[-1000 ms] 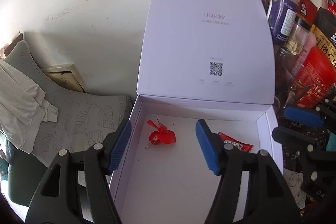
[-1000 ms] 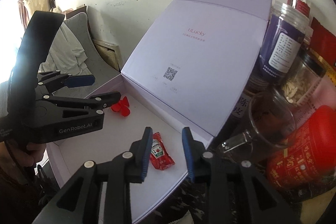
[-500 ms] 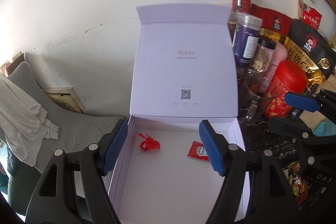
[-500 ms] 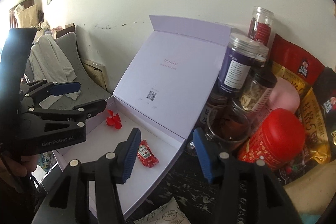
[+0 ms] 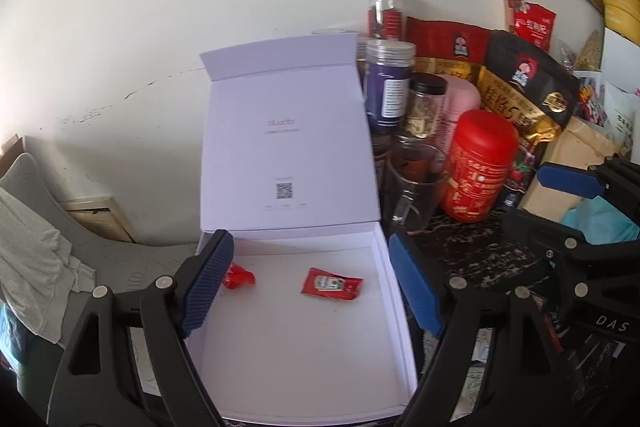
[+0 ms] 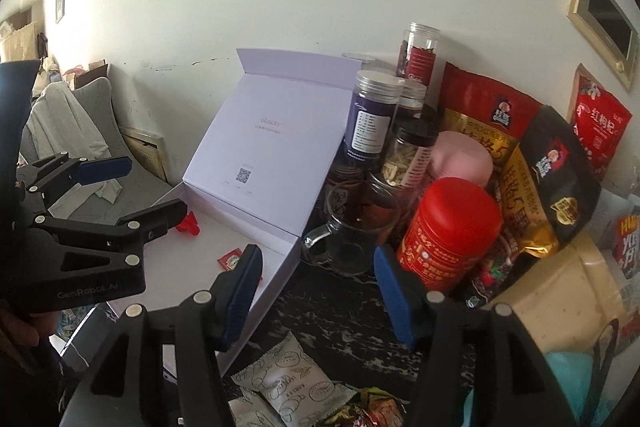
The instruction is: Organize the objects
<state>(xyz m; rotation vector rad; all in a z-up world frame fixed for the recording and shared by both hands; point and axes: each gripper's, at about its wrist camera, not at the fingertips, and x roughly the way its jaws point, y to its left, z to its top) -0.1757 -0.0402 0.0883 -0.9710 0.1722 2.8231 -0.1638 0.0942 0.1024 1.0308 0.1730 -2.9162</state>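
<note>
Now both the left claw (image 5: pixel 310 285) and right claw (image 6: pixel 318 291), just widening, gape empty above the white box (image 5: pixel 394 291).

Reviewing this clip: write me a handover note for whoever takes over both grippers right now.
Left gripper: open, empty, jaws just been opening, above the white box.
Right gripper: open, empty, jaws just been opening, over the dark tabletop beside the box.
In the box: ketchup packet and a small red item, lying apart on the floor. Lid stands open.
Left: white snack packet and a shiny wrapper lie in front of the right gripper, likely next. Jars, red tin and bags stand untouched behind.
</note>
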